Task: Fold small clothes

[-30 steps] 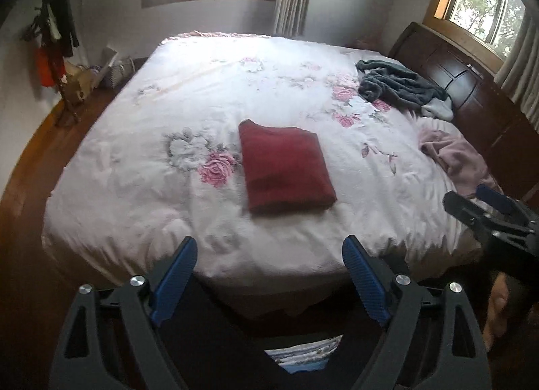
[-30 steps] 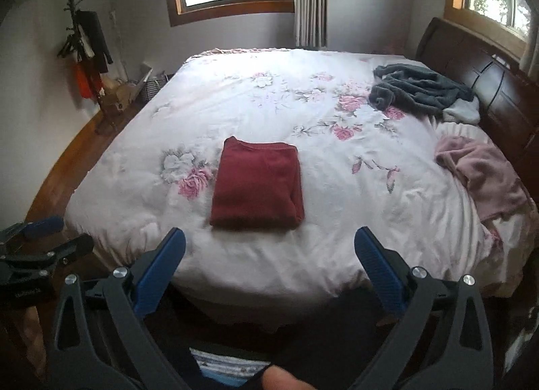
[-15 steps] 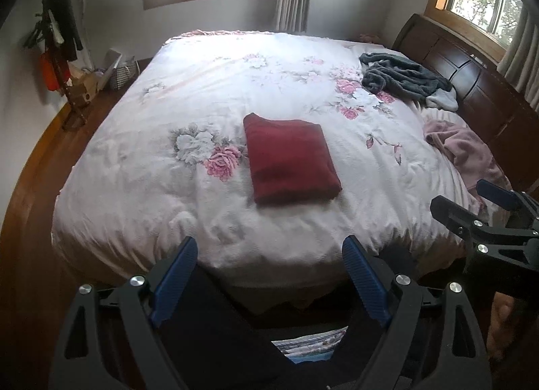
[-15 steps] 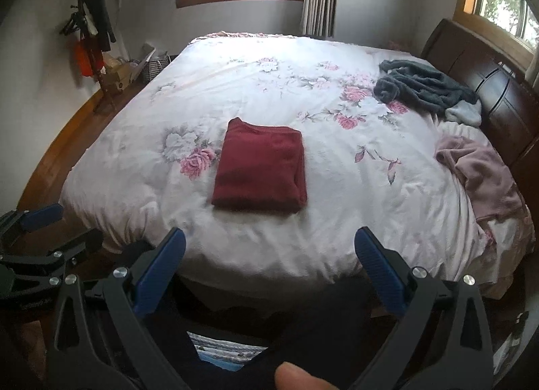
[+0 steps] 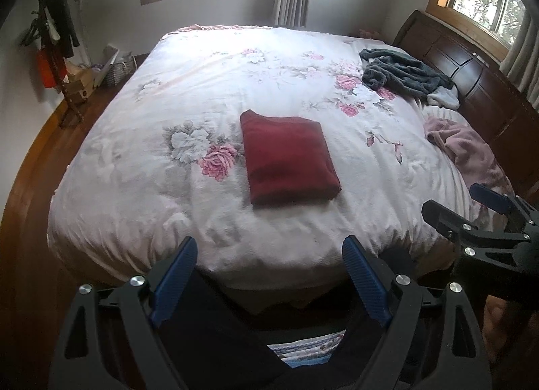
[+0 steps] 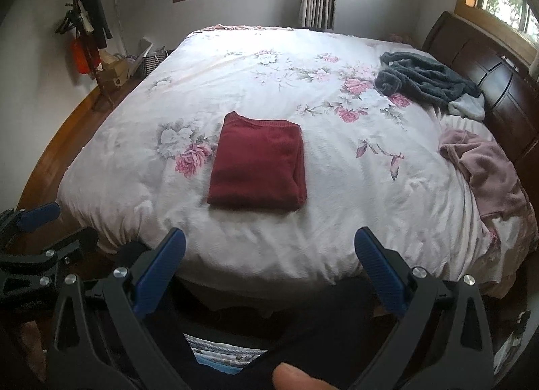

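a bed (image 5: 134, 194) with a white floral duvet carries a folded dark red garment (image 5: 288, 157) near its middle. a crumpled grey garment (image 5: 401, 73) and a pink garment (image 5: 468, 150) lie by the headboard side.

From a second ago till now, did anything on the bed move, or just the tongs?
Only the tongs moved. Both the left tongs and the right tongs drew back from the bed, so more of it shows now. Both stayed open and empty. The folded red garment, the grey clothes and the pink garment lie just where they were.
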Tool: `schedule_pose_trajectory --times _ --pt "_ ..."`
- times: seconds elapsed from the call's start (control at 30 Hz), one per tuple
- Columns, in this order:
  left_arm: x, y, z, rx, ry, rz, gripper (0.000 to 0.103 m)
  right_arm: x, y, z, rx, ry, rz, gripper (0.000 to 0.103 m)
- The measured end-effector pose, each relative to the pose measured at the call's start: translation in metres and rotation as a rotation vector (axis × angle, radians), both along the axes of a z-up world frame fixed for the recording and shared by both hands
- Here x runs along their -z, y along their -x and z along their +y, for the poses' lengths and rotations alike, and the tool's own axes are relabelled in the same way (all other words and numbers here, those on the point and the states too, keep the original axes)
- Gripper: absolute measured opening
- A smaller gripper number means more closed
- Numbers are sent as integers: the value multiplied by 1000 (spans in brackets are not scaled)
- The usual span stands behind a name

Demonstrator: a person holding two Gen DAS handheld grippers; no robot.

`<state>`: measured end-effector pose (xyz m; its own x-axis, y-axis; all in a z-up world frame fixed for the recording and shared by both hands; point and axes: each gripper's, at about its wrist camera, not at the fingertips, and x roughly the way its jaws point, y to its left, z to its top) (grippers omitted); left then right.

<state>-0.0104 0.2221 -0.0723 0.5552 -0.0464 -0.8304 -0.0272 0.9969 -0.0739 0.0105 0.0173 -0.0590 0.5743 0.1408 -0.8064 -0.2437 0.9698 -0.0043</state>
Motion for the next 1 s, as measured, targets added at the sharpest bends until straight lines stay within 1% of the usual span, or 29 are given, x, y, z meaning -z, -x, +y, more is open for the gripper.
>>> schedule_pose_trajectory --times 0.2,0.6,1.0 --pt "3 -4 1 -3 8 8 88 0 -2 0 2 6 -9 100" --pt "6 -1 -3 -8 13 -2 88 -5 0 2 -12 13 -31 100" --pt "8 0 -4 -14 17 -3 88 -9 2 4 -16 -1 -54 100"
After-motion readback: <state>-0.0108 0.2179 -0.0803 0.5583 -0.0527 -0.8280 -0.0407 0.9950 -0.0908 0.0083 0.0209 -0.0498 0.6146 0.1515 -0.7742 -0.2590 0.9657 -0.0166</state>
